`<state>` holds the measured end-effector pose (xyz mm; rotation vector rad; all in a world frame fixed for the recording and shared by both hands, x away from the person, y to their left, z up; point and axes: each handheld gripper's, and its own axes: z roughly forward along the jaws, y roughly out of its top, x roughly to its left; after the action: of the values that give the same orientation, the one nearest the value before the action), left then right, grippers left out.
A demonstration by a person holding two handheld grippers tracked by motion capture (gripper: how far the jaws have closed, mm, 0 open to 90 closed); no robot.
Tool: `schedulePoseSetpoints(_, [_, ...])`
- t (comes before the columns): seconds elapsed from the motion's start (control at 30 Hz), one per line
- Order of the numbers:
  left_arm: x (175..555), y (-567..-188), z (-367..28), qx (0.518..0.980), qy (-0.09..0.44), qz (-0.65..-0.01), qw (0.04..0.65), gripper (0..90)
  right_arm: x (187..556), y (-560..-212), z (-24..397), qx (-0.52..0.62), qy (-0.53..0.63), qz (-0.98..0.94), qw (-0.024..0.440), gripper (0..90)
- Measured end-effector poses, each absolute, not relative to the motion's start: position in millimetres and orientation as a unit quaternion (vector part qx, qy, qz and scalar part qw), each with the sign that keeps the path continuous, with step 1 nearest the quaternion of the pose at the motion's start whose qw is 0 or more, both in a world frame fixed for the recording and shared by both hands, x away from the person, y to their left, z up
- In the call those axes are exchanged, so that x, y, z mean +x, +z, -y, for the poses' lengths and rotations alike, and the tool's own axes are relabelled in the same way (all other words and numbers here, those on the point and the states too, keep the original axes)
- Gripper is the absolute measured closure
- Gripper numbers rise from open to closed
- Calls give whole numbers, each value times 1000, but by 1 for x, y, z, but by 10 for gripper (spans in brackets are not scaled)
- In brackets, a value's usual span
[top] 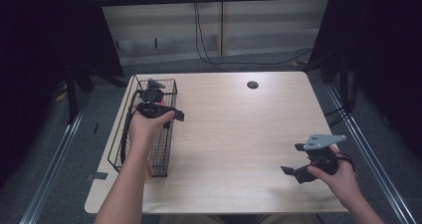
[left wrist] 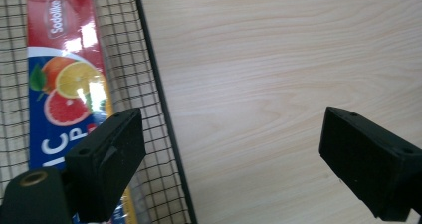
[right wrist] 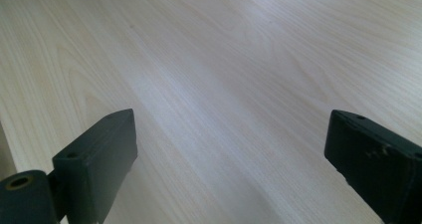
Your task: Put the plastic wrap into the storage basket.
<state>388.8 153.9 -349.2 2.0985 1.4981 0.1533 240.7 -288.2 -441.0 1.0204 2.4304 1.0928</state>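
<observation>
High view first: light wood table [top: 234,134], black wire basket [top: 166,157] along its left edge. Person's left hand holds the left gripper [top: 171,115] over the basket's right wall, about midway along it, jaws pointing toward the table centre. Right gripper [top: 293,159] sits near the front-right corner of the table, well apart from the basket, grey three-cornered plate on top, jaws spread w/ bare wood under them. Small dark round hole [top: 253,84] in the tabletop near the far edge.

Left gripper view: jaws stand wide apart, nothing between them. One jaw hangs over the basket's mesh [left wrist: 149,74], the other over bare tabletop [left wrist: 259,84]; the basket's rim wire runs between the two. Inside the basket lies a flat box [left wrist: 64,74], red at the top end, blue lower down, w/ orange and grapefruit slices printed on it. It lies on the basket floor, just beside that rim; the jaw doesn't touch it.

Right gripper view: both jaws spread wide, empty, pale wood grain [right wrist: 224,84] ahead of them.
</observation>
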Motion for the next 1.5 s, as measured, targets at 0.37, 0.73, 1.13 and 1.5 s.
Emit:
schedulePoseSetpoints(0.37, [385, -348, -136, 793, 50, -531, 294, 105, 240, -441, 288, 354, 378, -843, 143, 60])
schedulePoseSetpoints(0.73, [380, -350, -118, 804, 41, -503, 315, 105, 241, -442, 288, 355, 376, -844, 142, 60])
schedulePoseSetpoints(1.13, [376, -357, -101, 814, 27, -481, 325, 105, 241, -442, 288, 355, 377, -844, 141, 60])
schedulePoseSetpoints(1.5, [369, -371, -94, 817, 18, -467, 337, 108, 241, -443, 290, 353, 378, -843, 147, 60])
